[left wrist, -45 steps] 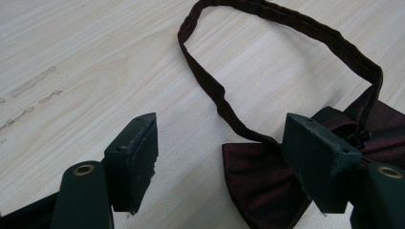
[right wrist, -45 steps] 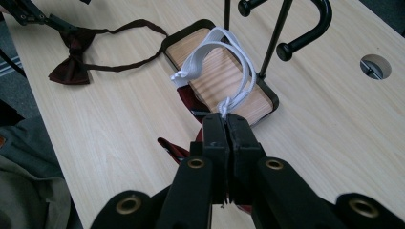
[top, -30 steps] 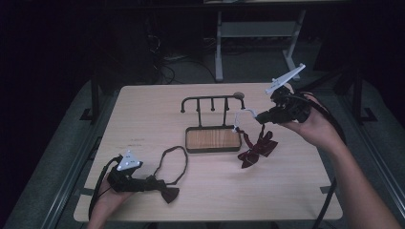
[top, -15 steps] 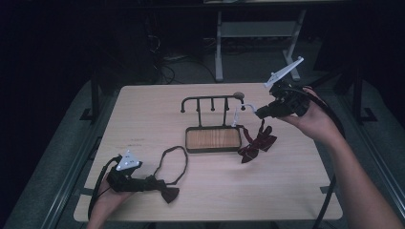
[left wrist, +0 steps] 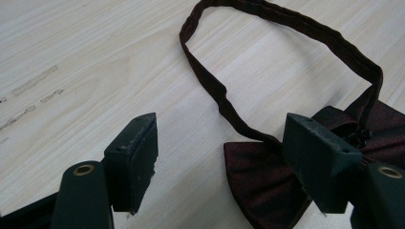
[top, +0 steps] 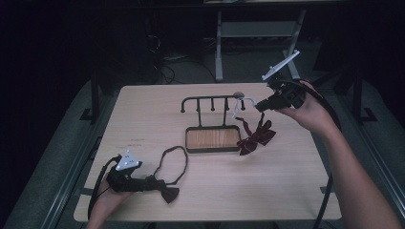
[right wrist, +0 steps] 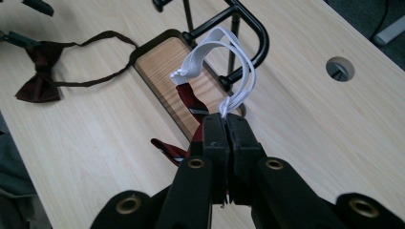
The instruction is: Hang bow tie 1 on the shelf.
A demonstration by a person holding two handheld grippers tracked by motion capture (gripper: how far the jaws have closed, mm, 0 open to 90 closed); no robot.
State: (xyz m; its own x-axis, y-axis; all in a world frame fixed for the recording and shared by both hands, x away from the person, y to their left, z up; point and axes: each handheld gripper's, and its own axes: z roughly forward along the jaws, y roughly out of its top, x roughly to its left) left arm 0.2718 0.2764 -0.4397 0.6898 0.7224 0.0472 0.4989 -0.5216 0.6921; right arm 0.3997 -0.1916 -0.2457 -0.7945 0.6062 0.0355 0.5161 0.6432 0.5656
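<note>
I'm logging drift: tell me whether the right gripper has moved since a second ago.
Yes. In the high view the right gripper, shut on the white elastic strap, has shifted slightly up and toward the black rack, lifting the striped bow tie.

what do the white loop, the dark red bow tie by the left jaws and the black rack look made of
Thin white loop: likely woven elastic band, matte, flat and limp, with a stitched join.
Dark red bow tie with a neck strap: fabric, perhaps satin or velvet, with a faint sheen and a seamed strap.
Black hook rack: seemingly metal rod, painted smooth black; its tray floor shows wood grain.
</note>
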